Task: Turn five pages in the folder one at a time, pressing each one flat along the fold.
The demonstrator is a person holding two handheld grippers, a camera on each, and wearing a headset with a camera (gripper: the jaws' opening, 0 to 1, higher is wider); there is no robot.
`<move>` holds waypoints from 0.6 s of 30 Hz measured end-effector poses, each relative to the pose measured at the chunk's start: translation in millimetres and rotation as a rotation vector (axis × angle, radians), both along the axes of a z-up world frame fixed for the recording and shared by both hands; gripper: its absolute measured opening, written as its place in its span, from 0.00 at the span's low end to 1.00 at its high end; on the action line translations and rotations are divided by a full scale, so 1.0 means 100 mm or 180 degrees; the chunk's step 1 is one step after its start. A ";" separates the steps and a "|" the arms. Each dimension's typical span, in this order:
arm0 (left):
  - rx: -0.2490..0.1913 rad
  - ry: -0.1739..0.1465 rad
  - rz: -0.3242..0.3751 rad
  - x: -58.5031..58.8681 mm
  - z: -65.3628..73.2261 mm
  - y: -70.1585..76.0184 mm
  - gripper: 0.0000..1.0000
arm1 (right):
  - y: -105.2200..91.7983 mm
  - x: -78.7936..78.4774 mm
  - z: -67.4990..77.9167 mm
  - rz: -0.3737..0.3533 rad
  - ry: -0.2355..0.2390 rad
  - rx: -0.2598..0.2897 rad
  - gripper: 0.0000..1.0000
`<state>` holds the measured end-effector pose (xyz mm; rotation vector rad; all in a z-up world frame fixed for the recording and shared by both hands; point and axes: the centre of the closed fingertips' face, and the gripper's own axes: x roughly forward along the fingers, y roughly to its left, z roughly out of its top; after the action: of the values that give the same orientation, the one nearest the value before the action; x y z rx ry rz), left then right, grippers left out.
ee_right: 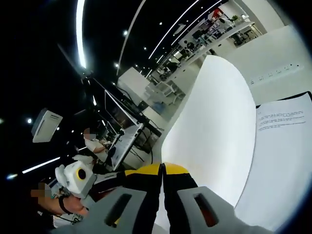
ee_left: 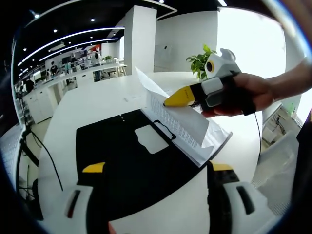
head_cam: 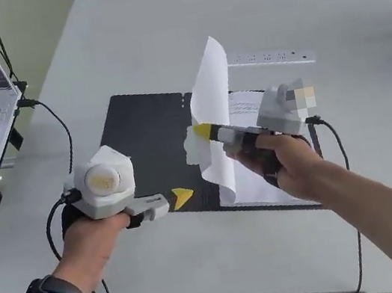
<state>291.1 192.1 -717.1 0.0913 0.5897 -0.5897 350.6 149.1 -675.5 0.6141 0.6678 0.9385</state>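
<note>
The right gripper (head_cam: 199,132) is pale grey with yellow jaw tips, and the lifted page (head_cam: 210,91) pinched between them is plain white. Beneath it, the next sheet (head_cam: 243,104) is white with fine black print. The left gripper (head_cam: 182,197) is white with black-and-yellow jaws; the folder (head_cam: 145,136) ahead of it is black on a light grey table (head_cam: 159,24)

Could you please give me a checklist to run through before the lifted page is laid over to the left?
1. Right gripper shut on the page: ok.
2. Single sheet lifted: cannot tell.
3. Page uncreased: ok, curled only.
4. Folder left cover bare for landing: ok.
5. Left gripper open, clear of the page: ok.
</note>
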 end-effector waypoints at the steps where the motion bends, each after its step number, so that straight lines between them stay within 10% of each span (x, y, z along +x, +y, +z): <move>1: -0.0001 0.0004 0.0014 -0.01 0.00 0.02 0.83 | 0.04 -0.01 0.00 0.0016 0.0007 0.0007 0.00; 18: -0.0004 0.0003 0.0213 -0.12 0.01 0.38 0.84 | 0.58 -0.02 -0.41 0.0160 0.0296 -0.0023 0.00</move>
<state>279.2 229.7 -716.0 0.0697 0.5911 -0.5252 348.9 206.7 -716.6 0.6401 0.7724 0.9582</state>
